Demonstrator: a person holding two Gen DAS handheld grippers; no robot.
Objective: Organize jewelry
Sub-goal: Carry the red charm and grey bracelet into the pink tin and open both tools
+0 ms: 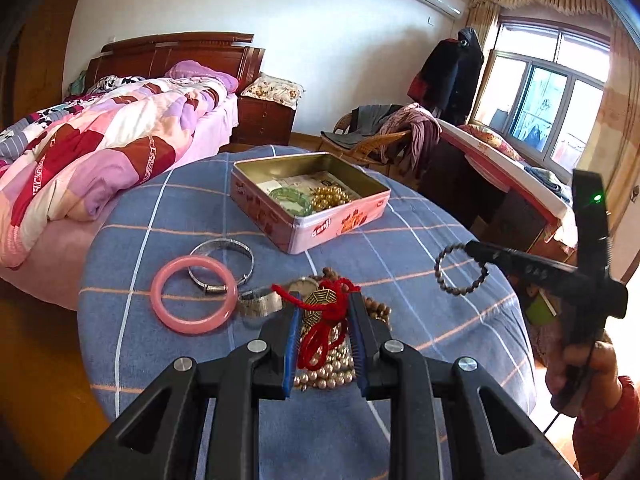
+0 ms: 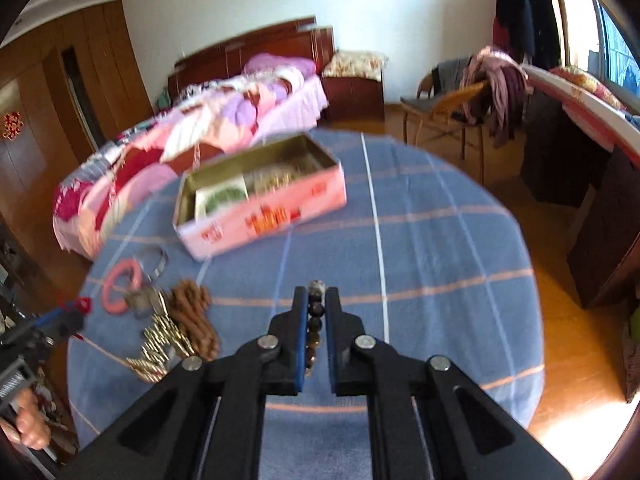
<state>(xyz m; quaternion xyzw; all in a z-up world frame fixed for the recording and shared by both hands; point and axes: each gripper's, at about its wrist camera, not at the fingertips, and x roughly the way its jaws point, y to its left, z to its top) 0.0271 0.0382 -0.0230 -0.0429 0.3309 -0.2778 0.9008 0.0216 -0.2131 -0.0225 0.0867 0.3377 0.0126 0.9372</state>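
Two black plastic grippers, each built of angular linkage arms with triangular cut-outs and round silver pivot screws. Left gripper (image 1: pixel 324 312): long black fingers lined with blue pads. Right gripper (image 2: pixel 316 300): same build, same blue pads (image 2: pixel 303 312). At right of the left view, seen side-on: slim black body, small green light on an upright bar, thin black cable below the hand (image 1: pixel 580 364), red sleeve (image 1: pixel 612 420) at lower right.

dark bead bracelet (image 2: pixel 316 320) between fingers (image 2: pixel 301 320)
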